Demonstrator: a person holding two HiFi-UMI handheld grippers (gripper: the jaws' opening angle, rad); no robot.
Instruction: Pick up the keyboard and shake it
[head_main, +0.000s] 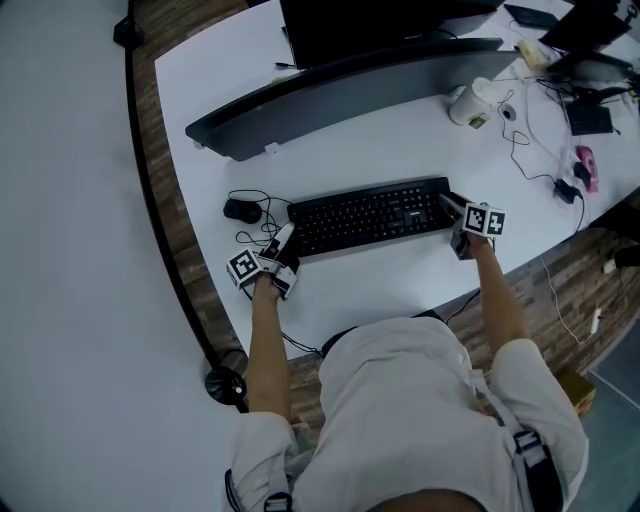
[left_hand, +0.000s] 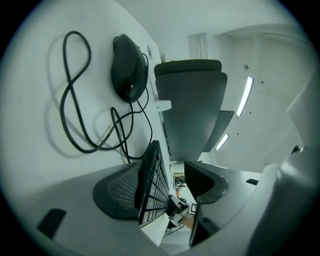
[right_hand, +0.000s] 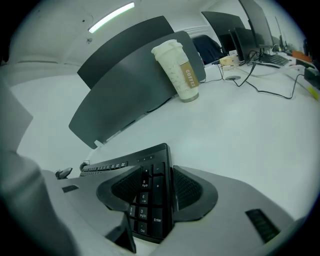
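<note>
At the near edge of the white desk (head_main: 400, 160), one black keyboard (head_main: 370, 215) lies lengthwise in front of the person, with tongs at each end.

Right tongs (right_hand: 157, 192): both pads sit hard against the number-pad end, with no gap either side. They are pinching the keyboard.

Left tongs (left_hand: 160, 187): the jaws are spread around the other end. One pad touches the keyboard. The other stands clear of it, with light showing between (so there is no grip on this side).

Step in hand, as I judge it: securing the grasp. The lift is not begun, since from the head view the keyboard looks flat on the desk. I cannot rule out that one end is slightly raised.

Next move calls for:
- closing the left tongs on their end;
- raising both ends together and level, so the board does not twist out of either pinch;
- minding the looped cable (left_hand: 75, 115) just beside the left end, though I cannot tell whose lead it is;
- only then, shaking.

Count:
- keyboard: one
- tongs: two
- mouse (left_hand: 129, 67): one, black, near the left end
- paper coffee cup (right_hand: 177, 70): one, upright, well apart from the keyboard
- curved grey panel (head_main: 340, 90): one, behind the keyboard
- cables: the loop by the mouse, and several more at the far right, too tangled to count
</note>
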